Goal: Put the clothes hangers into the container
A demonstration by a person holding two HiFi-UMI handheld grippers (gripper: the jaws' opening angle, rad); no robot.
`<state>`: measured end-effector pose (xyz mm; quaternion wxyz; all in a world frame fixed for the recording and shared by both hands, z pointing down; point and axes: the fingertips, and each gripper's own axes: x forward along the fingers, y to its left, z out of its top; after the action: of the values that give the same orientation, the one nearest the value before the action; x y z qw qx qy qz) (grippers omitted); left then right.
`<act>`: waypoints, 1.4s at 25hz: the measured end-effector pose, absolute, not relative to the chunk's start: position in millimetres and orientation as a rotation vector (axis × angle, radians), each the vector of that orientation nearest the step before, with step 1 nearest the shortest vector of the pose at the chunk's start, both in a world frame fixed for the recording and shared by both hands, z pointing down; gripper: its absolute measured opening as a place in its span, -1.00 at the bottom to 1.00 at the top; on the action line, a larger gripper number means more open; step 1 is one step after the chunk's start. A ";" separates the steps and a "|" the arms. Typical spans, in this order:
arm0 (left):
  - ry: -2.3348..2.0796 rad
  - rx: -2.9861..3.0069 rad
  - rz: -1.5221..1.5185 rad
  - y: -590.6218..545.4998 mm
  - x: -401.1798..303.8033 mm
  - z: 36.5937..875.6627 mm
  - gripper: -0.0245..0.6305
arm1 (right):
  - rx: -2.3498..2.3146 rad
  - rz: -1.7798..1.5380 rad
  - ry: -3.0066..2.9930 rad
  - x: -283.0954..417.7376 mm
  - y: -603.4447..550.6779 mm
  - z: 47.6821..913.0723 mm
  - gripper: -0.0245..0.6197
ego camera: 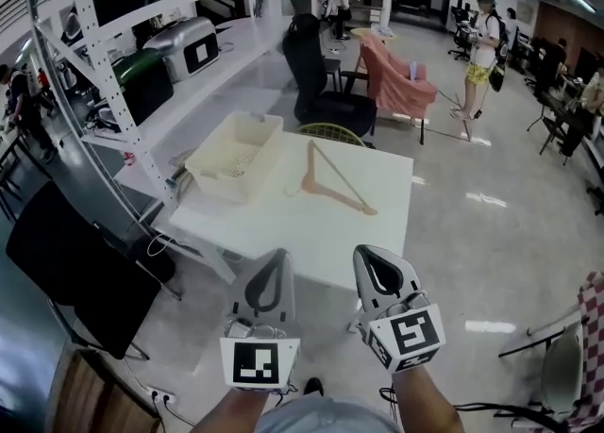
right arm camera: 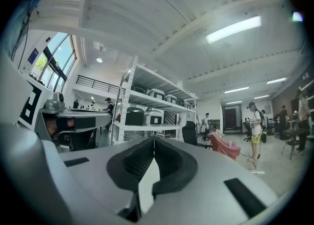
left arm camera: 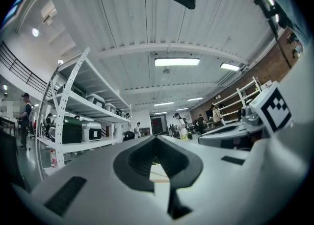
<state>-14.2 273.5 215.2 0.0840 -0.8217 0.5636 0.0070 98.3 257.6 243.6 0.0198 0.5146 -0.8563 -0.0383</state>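
The single wooden hanger [ego camera: 342, 178] lies flat on the white table [ego camera: 377, 238], straight ahead of both grippers and well beyond their tips. Its long bar runs at a slant, from a far end near the middle of the table to a near end toward the right. The cream container [ego camera: 225, 186] sits on the far left part of the table, just beside the hanger and apart from it, so the hanger has to travel leftward to go in. The right gripper [ego camera: 369, 254] looks the nearer of the two, since the bar's near end points almost at it, while the left gripper [ego camera: 274, 258] lines up more with the container. Both hang over the floor short of the table's near edge. Each has its jaws closed together with nothing between them, and neither touches anything. They would need to open before a grasp.
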 end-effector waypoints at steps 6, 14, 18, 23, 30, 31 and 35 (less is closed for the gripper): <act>1.660 -2.462 0.041 249.8 -24.3 216.8 -0.89 | 1.604 -0.159 -2.640 87.6 234.7 239.4 -0.89; 1.665 -2.521 -0.007 229.9 -23.9 239.4 -0.89 | 1.633 -0.141 -2.588 95.2 219.5 250.1 -0.89; 1.672 -2.544 -0.046 205.2 -20.9 253.1 -0.89 | 1.631 -0.097 -2.571 98.5 196.8 264.2 -0.89; 1.685 -2.550 -0.084 173.3 -14.0 262.1 -0.89 | 1.627 -0.049 -2.575 107.1 166.2 277.0 -0.89; 1.716 -2.539 -0.143 105.4 -6.4 274.7 -0.89 | 1.593 -0.004 -2.601 115.6 90.5 289.6 -0.89; 1.728 -2.532 -0.146 95.5 -5.8 274.3 -0.89 | 1.582 -0.001 -2.606 116.1 79.4 290.1 -0.89; 1.775 -2.497 -0.139 55.7 -6.0 265.0 -0.89 | 1.544 -0.021 -2.637 117.4 35.9 279.8 -0.89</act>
<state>-6.0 55.7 265.0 0.0372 -0.8137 0.5783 -0.0452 117.4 35.9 279.8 0.0431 0.5048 -0.8621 -0.0068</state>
